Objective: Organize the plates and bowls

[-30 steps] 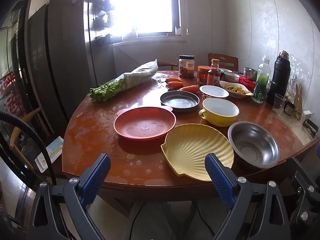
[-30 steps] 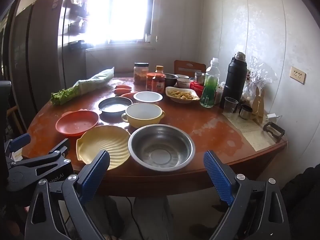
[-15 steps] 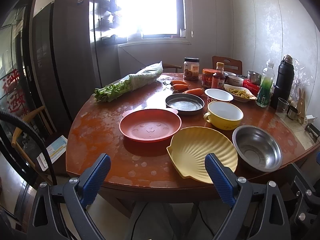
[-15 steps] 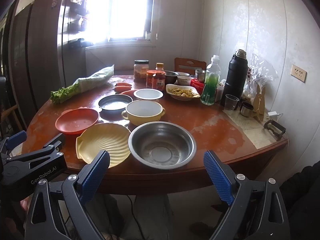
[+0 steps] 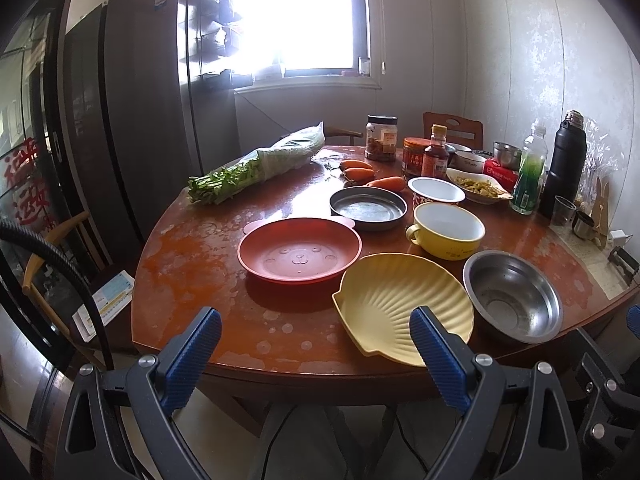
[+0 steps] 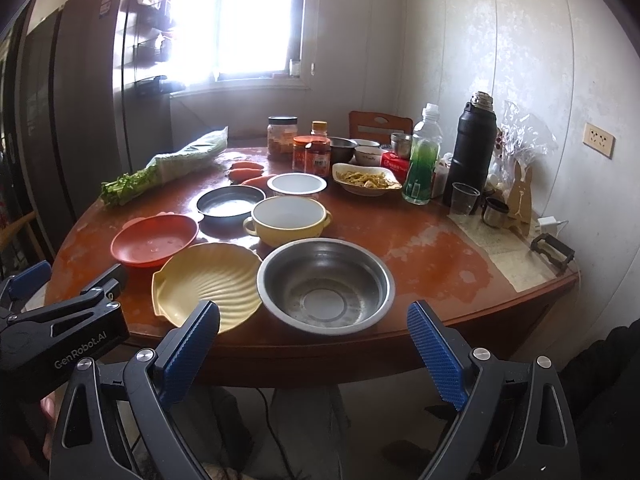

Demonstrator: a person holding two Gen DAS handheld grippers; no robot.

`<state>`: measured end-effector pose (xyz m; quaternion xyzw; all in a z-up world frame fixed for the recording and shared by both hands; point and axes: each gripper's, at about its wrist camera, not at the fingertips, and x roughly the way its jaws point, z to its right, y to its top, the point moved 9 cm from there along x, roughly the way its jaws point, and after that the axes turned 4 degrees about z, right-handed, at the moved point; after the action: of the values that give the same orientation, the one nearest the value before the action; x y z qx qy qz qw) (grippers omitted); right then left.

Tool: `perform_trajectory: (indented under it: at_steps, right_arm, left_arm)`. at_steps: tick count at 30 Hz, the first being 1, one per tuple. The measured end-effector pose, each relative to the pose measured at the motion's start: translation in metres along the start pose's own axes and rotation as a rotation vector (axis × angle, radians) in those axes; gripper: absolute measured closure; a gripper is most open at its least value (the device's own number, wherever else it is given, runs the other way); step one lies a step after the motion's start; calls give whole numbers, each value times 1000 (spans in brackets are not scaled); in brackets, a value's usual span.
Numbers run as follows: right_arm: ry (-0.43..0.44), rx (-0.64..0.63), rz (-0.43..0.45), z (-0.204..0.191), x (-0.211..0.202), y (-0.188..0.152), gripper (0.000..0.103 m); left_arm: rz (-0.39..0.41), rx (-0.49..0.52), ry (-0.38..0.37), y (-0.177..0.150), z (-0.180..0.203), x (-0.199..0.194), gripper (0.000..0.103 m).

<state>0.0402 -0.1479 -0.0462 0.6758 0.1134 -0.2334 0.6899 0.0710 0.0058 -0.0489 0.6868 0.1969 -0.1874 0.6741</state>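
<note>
Both grippers have edged closer to the counter (image 5: 192, 280). At its near edge sit the yellow shell plate (image 5: 400, 304) and steel bowl (image 6: 326, 286), touching, red bear plate (image 5: 300, 248) behind. Left gripper (image 5: 316, 344) and right gripper (image 6: 314, 338) hover, jaws released, empty.

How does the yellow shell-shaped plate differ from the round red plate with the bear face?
The yellow shell-shaped plate has a ribbed, scalloped surface; the round red plate with the bear face is smooth, with two small ears on its rim. The yellow one lies nearer the table edge, the red one further in. Both are shallow, empty and upright.
</note>
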Motion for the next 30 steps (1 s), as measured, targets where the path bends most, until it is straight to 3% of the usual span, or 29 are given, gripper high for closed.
perform_trajectory:
  at_steps: [16, 30]
  right_arm:
    - [17, -9, 4, -3, -1, 1, 8]
    - [13, -10, -4, -2, 1, 1, 8]
  left_arm:
    - [-24, -5, 22, -2, -6, 4, 7]
    - [-54, -56, -17, -5, -9, 7, 7]
